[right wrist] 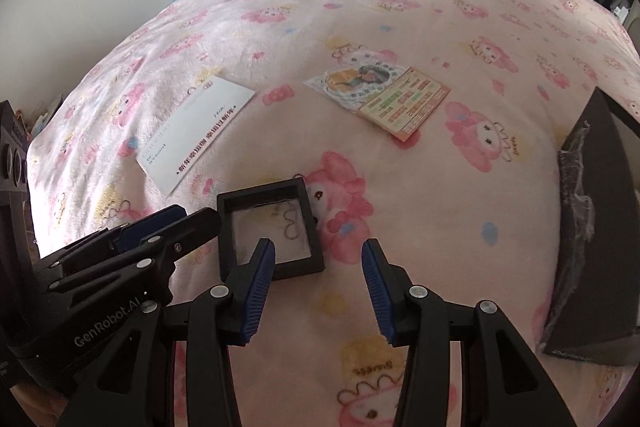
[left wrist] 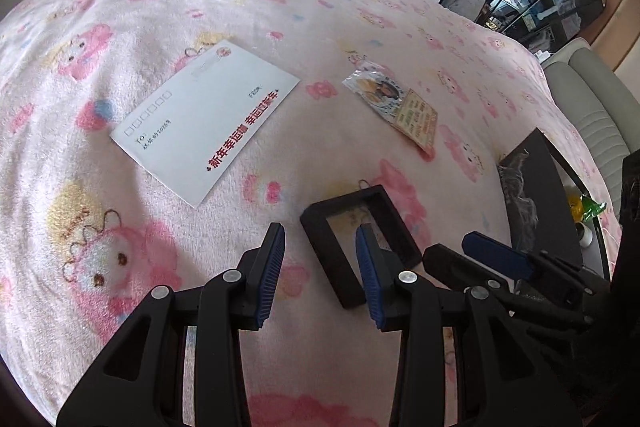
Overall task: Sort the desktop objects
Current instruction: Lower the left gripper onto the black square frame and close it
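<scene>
Frame (right wrist: 269, 227) lying just ahead of both spread, empty grippers (left wrist: 320, 275) (right wrist: 318, 287); we're judging a straddle of one black edge grips best.

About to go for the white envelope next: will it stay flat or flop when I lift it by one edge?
The envelope looks thin and lies flush on the plush blanket, so it will probably sag. With little edge exposed above the pile, the gripper may pinch fabric too. It looks light.

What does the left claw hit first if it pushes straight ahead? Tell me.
Probably the black square frame: it lies on the pink blanket just ahead of the open left claw, its near side between the fingertips. Depth is hard to judge.
</scene>
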### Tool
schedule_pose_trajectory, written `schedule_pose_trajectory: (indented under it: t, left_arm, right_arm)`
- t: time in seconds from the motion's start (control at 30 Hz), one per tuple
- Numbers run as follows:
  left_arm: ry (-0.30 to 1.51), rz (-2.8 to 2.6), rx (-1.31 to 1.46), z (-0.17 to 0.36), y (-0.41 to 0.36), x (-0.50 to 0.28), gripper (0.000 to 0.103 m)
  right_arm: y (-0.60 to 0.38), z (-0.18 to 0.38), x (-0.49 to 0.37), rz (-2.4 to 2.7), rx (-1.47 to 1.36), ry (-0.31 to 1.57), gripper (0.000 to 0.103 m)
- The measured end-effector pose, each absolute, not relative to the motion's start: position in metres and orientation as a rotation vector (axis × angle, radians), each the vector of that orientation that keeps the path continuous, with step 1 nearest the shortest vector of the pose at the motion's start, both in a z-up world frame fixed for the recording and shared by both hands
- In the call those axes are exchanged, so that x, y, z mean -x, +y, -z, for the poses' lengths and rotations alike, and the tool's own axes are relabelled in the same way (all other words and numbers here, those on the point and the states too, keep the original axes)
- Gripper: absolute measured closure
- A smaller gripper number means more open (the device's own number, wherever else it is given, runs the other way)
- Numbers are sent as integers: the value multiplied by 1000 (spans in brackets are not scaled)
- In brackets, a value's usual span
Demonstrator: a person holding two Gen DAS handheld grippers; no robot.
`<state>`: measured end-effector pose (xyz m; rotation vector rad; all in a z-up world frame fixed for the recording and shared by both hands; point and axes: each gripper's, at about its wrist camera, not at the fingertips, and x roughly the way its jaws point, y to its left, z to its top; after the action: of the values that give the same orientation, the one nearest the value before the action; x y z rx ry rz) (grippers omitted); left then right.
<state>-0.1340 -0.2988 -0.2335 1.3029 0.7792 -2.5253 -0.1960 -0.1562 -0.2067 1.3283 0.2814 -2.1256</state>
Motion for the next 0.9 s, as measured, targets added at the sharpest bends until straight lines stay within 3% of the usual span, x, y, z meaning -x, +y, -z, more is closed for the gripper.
schedule_pose_trajectory:
  t: [0.3, 0.4, 0.7, 0.77, 0.9]
  left_arm:
    - [860, 2526, -1366, 256, -301, 145, 76]
    - [883, 2527, -1379, 262, -301, 149, 77]
    - [982, 2505, -1391, 271, -306, 153, 77]
    - [972, 2519, -1385, 266, -302, 150, 79]
    - [965, 2562, -1369, 249, -291, 141, 79]
  right_arm:
    - [-159, 231, 210, 2086, -1387, 260, 62]
    - [-158, 236, 213, 2065, -1402, 243, 67]
    - [-156, 247, 221, 1971, -1436, 140, 67]
    - [-155, 248, 222, 1944, -1441, 114, 79]
    - [-149, 231, 207, 1947, -1405, 153, 80]
